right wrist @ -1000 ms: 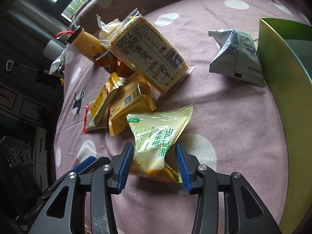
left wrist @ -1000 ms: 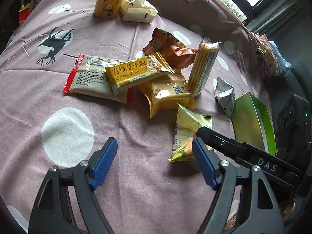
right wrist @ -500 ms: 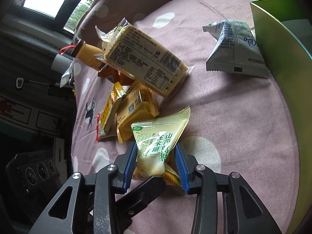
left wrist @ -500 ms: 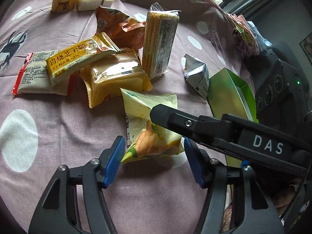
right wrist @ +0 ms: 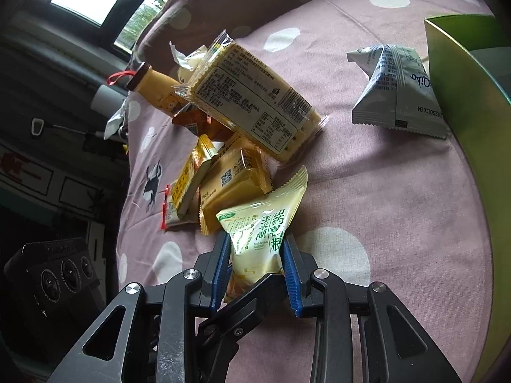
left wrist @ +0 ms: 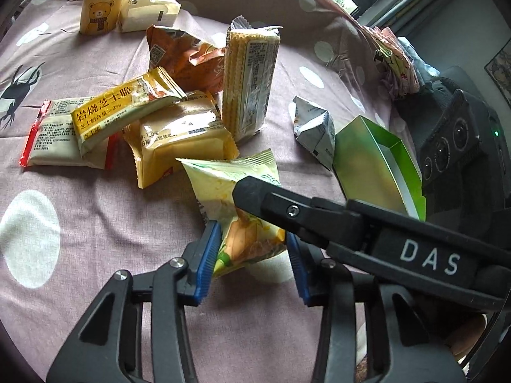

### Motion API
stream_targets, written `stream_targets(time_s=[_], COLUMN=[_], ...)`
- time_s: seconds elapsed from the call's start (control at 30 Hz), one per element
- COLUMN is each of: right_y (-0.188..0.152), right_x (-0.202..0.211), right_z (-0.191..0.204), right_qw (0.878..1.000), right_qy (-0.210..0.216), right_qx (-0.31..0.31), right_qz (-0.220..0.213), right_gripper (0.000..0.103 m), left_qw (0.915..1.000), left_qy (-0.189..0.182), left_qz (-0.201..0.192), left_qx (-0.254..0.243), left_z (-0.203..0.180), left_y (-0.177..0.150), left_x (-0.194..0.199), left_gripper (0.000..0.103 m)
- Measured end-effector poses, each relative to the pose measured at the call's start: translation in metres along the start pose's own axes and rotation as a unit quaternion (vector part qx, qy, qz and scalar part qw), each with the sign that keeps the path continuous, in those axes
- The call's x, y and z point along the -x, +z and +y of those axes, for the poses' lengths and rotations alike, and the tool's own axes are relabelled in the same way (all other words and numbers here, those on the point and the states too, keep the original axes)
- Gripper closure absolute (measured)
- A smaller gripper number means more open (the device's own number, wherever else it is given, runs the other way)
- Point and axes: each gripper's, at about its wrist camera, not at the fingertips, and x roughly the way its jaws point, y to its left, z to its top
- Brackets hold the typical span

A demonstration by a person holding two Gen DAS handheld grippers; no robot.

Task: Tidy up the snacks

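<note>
A pale yellow-green snack pouch (left wrist: 230, 188) (right wrist: 258, 233) lies on the spotted purple cloth near the front. My right gripper (right wrist: 255, 268) has its blue pads pressed on the pouch's lower half, and its jaws are still closing. In the left wrist view its black finger (left wrist: 287, 210) crosses over the pouch. My left gripper (left wrist: 252, 261) straddles the pouch's bottom corner with its jaws closing. One pad touches the wrapper and the other stands a sliver off. An open green box (left wrist: 380, 166) (right wrist: 463, 95) stands to the right.
A pile of snacks sits behind the pouch: a cracker pack (left wrist: 249, 79), yellow packets (left wrist: 179, 137), an orange bag (left wrist: 182, 54) and a red-edged packet (left wrist: 51, 137). A grey-white triangular pouch (left wrist: 313, 127) lies by the box. A bear bottle (left wrist: 99, 3) and a tissue pack (left wrist: 147, 12) stand at the back.
My left gripper came in from the left to the pouch and its jaws narrowed around the bottom corner. The right gripper's jaws closed onto the pouch.
</note>
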Motion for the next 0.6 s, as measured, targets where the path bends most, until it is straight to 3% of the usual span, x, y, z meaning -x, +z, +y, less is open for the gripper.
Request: stream_targets(time_s=[0.33, 0.6], right_y=[-0.003, -0.009], right_x=[0.031, 0.049], right_z=[0.019, 0.034], right_qw=[0.998, 0.995], right_qy=[0.027, 0.011], right_qx=[0.038, 0.069], right_qz=[-0.045, -0.075], right_gripper=[0.068, 0.067], left_qw=[0.9979, 0.9939], left_qy=[0.006, 0.029], left_qz=[-0.053, -0.080], left_qx=[-0.037, -0.071], left_z=[-0.018, -0.034], left_y=[0.000, -0.001], left_x=[0.029, 0.041], left_gripper=[0.064, 0.064])
